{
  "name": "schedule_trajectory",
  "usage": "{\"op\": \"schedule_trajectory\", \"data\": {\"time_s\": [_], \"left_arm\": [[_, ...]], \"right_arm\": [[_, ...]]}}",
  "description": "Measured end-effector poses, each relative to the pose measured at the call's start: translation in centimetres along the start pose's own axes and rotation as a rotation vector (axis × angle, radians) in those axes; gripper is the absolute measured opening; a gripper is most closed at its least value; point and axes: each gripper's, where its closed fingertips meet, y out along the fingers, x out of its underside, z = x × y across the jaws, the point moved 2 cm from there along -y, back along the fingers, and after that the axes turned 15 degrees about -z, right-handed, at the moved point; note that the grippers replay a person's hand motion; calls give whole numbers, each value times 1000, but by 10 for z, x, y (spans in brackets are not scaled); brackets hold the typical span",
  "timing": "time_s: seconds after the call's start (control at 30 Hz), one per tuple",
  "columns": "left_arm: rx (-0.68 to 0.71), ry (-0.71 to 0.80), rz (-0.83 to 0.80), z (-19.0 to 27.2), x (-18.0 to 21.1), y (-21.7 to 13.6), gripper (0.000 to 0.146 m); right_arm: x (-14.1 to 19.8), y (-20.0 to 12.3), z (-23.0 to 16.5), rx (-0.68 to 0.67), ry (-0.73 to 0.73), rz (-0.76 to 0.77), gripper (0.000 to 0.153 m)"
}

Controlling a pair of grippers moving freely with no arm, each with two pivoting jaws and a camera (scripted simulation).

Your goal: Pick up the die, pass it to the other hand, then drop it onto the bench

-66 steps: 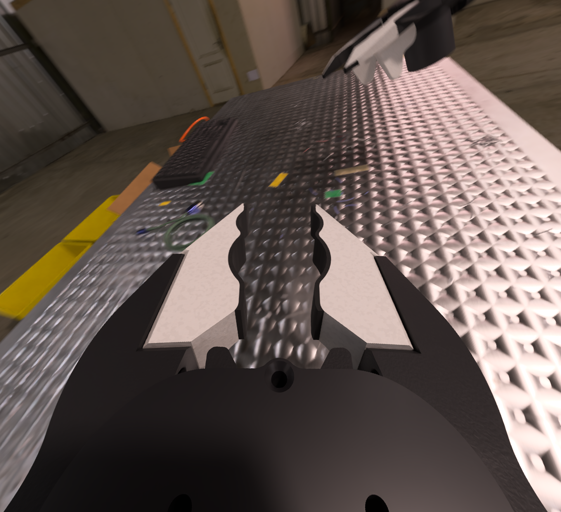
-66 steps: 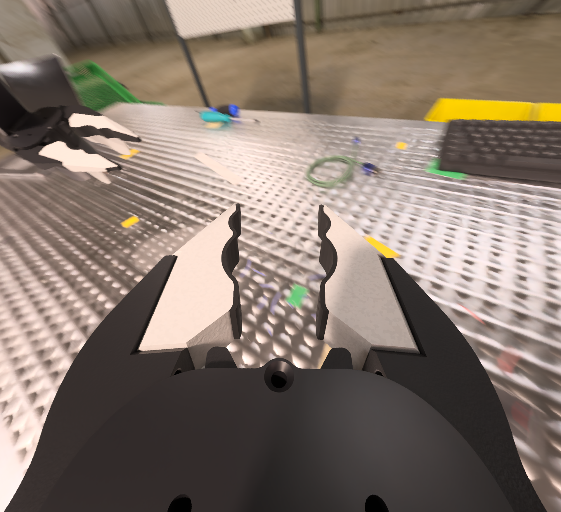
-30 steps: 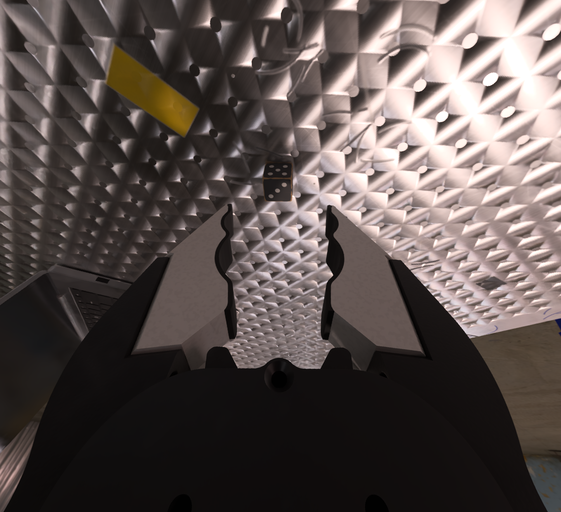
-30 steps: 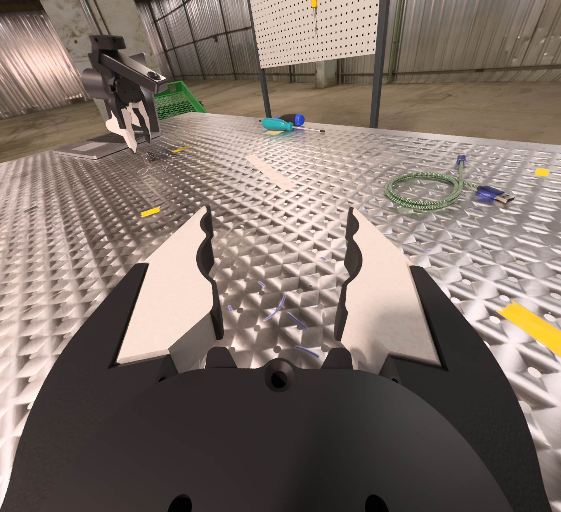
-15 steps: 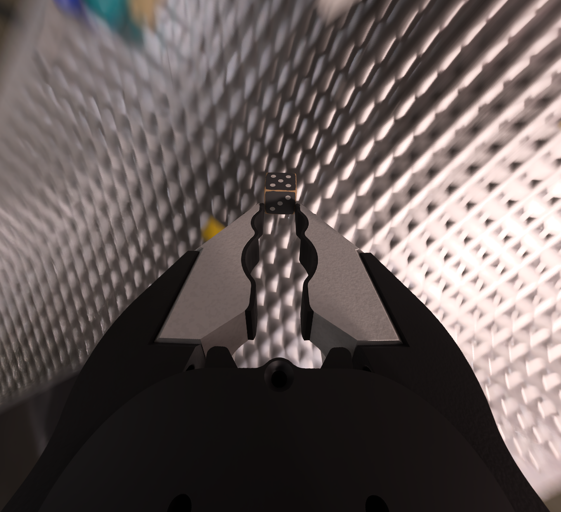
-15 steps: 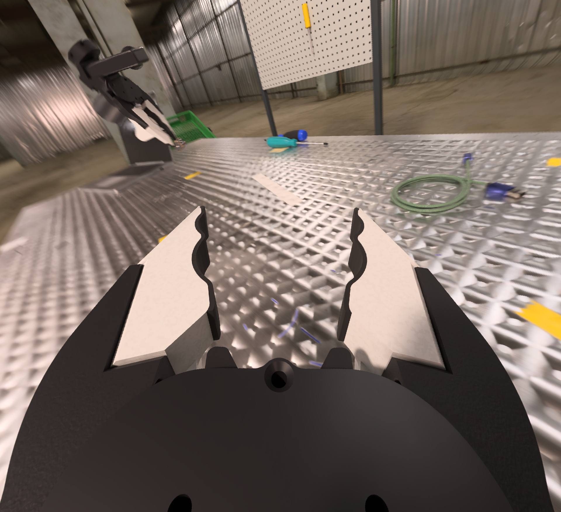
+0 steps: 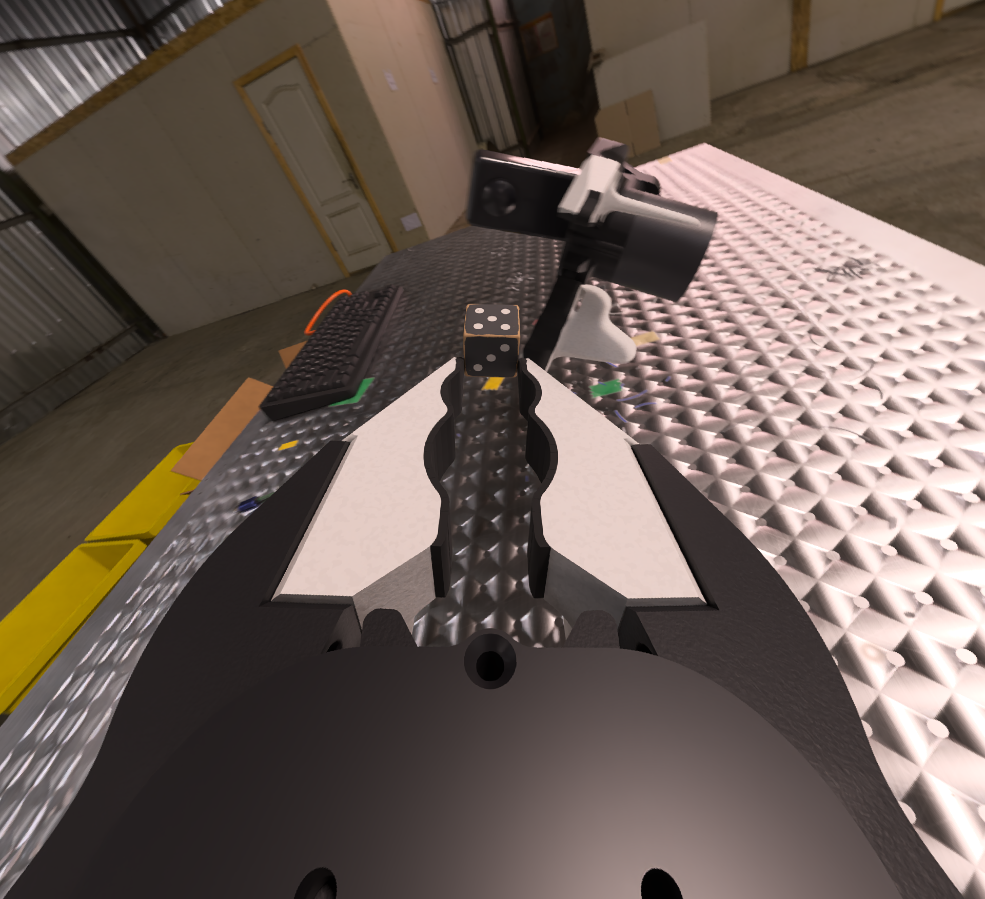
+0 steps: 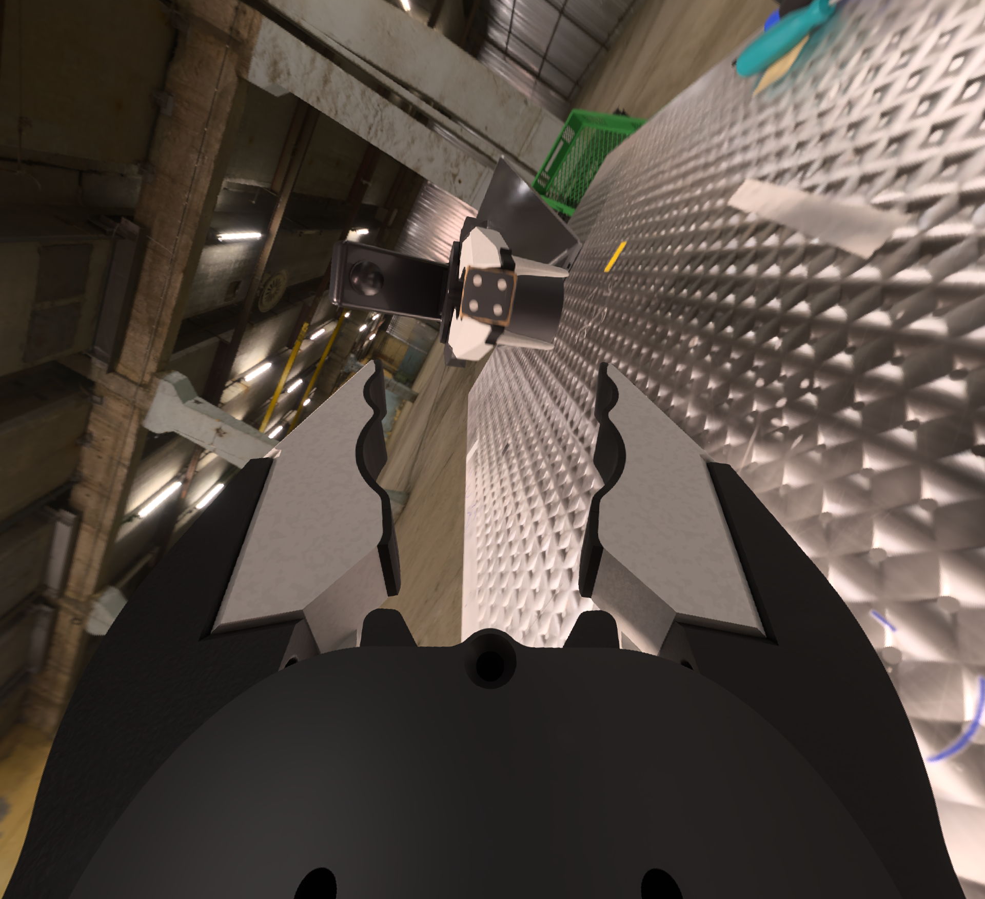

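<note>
The die (image 7: 491,340) is black with white pips. My left gripper (image 7: 490,367) is shut on it at the very fingertips and holds it in the air above the metal bench (image 7: 799,447). My right gripper (image 8: 489,372) is open and empty, rolled on its side, and faces the left one a short way off. In the right wrist view the die (image 8: 487,300) shows just beyond my open fingertips, pinched between the left gripper's white fingers (image 8: 471,343). The right gripper also shows in the left wrist view (image 7: 581,340), just beyond and right of the die.
A black keyboard (image 7: 341,351), a cardboard sheet (image 7: 224,431) and yellow bins (image 7: 80,580) lie along the bench's left side. Green tape (image 7: 605,387) lies under the grippers. In the right wrist view a screwdriver (image 8: 789,26), a pale strip (image 8: 810,218), a laptop (image 8: 527,212) and a green crate (image 8: 581,154) show.
My left gripper closed on the die, lifted it off the bench and swung level toward the right gripper. The right gripper rolled sideways and came close, still open.
</note>
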Motion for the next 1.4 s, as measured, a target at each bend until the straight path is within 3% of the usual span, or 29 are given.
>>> {"op": "schedule_trajectory", "data": {"time_s": [0.17, 0.23, 0.3, 0.43, 0.5, 0.57, 0.6, 0.7, 0.83, 0.9, 0.97, 1.1, 1.4], "left_arm": [[17, 71, -18, 22, 3, 14, 20], [24, 61, -9, 25, 3, 14, 20], [23, 61, -8, 27, 5, 14, 20], [44, 22, 15, 32, 3, 16, 21], [60, -18, 27, 35, 2, 16, 5], [77, -62, 24, 36, 7, 19, 57], [84, -82, 22, 37, 9, 20, 74], [94, -121, -3, 39, 19, 27, 90], [97, -100, -45, 45, 26, 34, 90], [100, -78, -70, 48, 29, 38, 86], [101, -59, -87, 52, 31, 41, 82], [118, -51, -102, 57, 33, 45, 79], [116, -22, -122, 59, 35, 44, 58]], "right_arm": [[8, 9, 9, 39, 51, -87, 66], [9, 14, 10, 16, 60, -101, 51], [10, 16, 8, -19, 71, -115, 23], [14, 12, 5, 31, 27, -144, 21], [13, -5, 0, 102, -28, -133, 21], [10, -35, -7, 209, -78, -117, 21], [9, -56, -10, 295, -98, -109, 21], [7, -142, -13, 655, -129, -91, 21], [28, -285, -3, 1242, -6, -152, 21], [51, -337, 6, 1383, 133, -209, 21], [75, -370, 18, 1421, 267, -254, 21], [105, -402, 45, 1475, 395, -317, 21], [131, -424, 96, 1543, 553, -444, 21]]}}
